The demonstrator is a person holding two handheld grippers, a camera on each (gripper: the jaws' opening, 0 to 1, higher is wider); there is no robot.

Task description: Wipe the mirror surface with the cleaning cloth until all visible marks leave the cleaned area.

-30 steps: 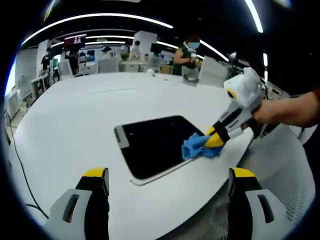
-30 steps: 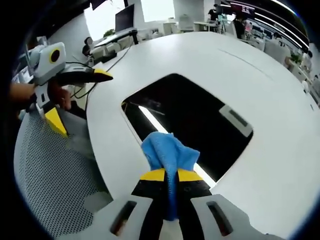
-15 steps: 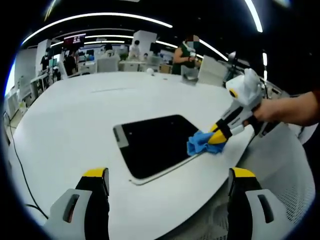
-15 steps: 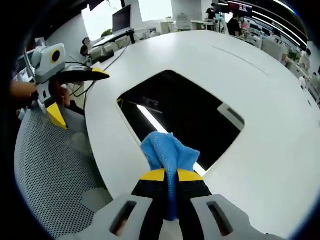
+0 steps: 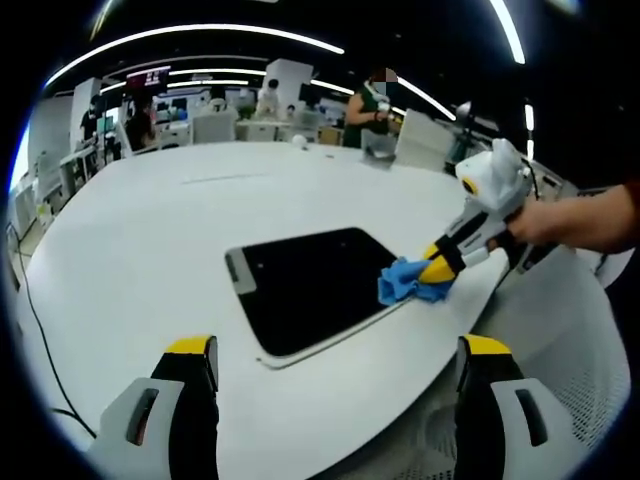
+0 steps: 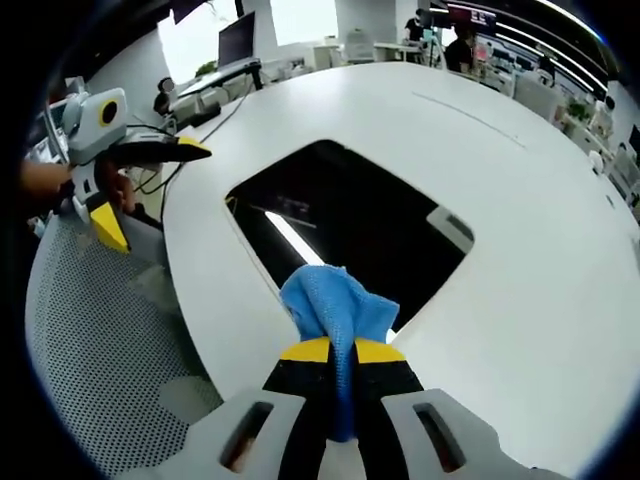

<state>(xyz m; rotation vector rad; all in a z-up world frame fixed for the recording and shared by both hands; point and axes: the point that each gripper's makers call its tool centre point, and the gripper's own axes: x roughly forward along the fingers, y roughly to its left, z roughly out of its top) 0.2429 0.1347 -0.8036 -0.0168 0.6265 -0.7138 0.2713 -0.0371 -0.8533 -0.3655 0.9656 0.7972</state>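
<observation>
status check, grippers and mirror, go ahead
Right gripper shut on blue cleaning cloth, pressed at the edge of the dark rectangular mirror. Left gripper open, hovering off the mirror. Nothing in the way on the white table.

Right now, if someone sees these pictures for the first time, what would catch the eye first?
First, the blue cloth, pinched in the right gripper and pressed on the near edge of the dark mirror, which lies flat on the white table. Next, the left gripper with its jaws wide apart, empty, above the table's near edge.
</observation>
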